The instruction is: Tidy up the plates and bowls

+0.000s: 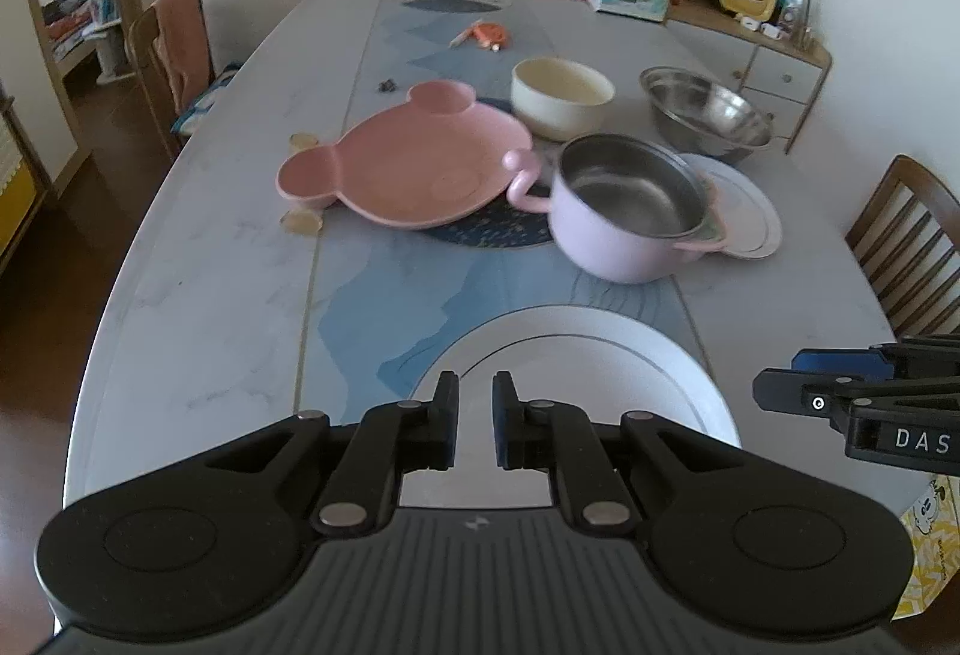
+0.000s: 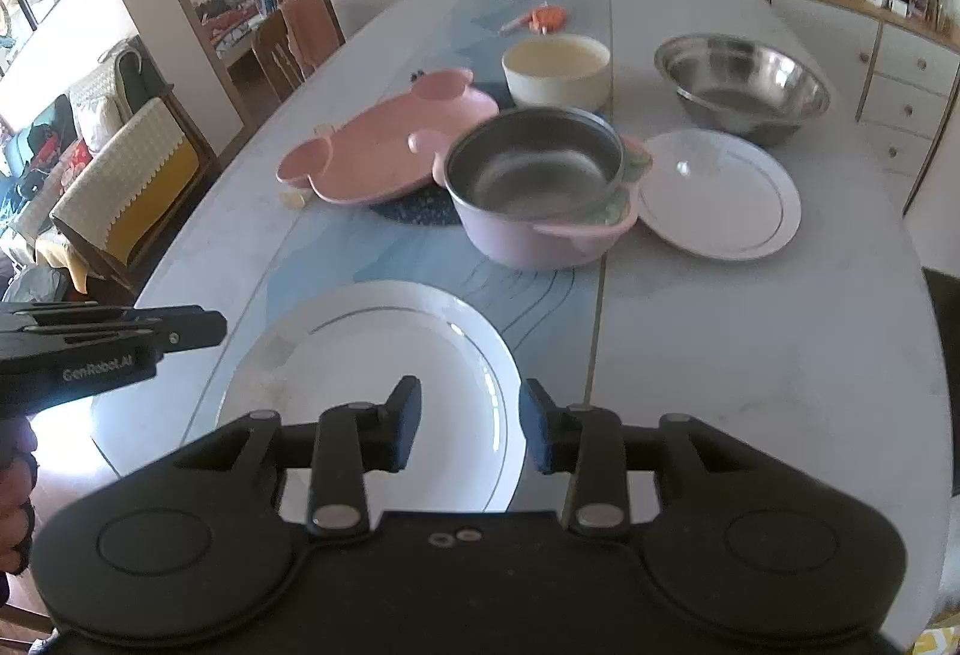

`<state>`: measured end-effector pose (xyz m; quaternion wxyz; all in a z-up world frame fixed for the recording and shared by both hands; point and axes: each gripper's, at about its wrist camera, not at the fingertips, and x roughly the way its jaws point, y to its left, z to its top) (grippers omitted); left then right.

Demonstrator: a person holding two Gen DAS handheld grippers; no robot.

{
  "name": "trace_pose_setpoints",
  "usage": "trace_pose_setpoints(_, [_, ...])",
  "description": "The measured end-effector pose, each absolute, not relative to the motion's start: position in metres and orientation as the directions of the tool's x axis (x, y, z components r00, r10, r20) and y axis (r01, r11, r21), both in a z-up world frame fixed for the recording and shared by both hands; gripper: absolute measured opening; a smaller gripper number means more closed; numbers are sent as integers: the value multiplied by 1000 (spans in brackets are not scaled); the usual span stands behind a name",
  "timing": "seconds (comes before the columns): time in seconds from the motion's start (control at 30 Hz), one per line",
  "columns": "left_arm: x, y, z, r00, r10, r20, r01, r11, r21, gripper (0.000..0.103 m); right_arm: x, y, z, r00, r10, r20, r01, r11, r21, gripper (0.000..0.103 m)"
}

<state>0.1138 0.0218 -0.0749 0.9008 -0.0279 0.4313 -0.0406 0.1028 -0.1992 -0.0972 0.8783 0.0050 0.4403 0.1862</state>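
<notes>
We hold both grippers above the near white round plate [image 2: 384, 373], our landmark; nothing looks sorted yet. The left gripper [image 1: 475, 415] has its fingers nearly together with nothing between them, and the right gripper [image 2: 470, 424] is spread and unladen. Beyond that plate stands the lilac steel-lined pot [image 2: 534, 193]. Left of the pot lies the pink bear-shaped plate [image 2: 384, 144], right of it a second white plate [image 2: 720, 196]. Farther off sit the cream bowl [image 2: 558, 69] and the steel basin [image 2: 741, 81]. Everything remains to be stacked.
</notes>
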Motion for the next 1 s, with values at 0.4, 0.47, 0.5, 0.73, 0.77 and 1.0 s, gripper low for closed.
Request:
trace_pose_setpoints(0.4, [109, -7, -48, 688, -109, -718, 79, 994, -75, 72, 99, -220, -65, 600, 356, -717, -367, 918, 148, 63])
trace_pose_setpoints(0.47, [111, -14, -46, 692, -112, -713, 78, 994, -80, 76, 102, -229, -62, 614, 347, -709, -365, 921, 135, 72])
trace_pose_setpoints(0.5, [113, -19, -46, 693, -118, -711, 80, 993, -86, 76, 105, -234, -61, 617, 344, -708, -365, 922, 130, 73])
trace_pose_setpoints(0.73, [133, -67, -49, 691, -133, -710, 89, 991, -99, 79, 134, -276, -54, 648, 316, -693, -361, 929, 86, 95])
trace_pose_setpoints(0.77, [137, -73, -50, 689, -135, -712, 85, 991, -105, 79, 139, -282, -54, 649, 315, -692, -364, 928, 82, 96])
trace_pose_setpoints(1.0, [167, -124, -65, 672, -144, -727, 47, 987, -152, 79, 190, -329, -60, 622, 323, -713, -384, 920, 82, 98])
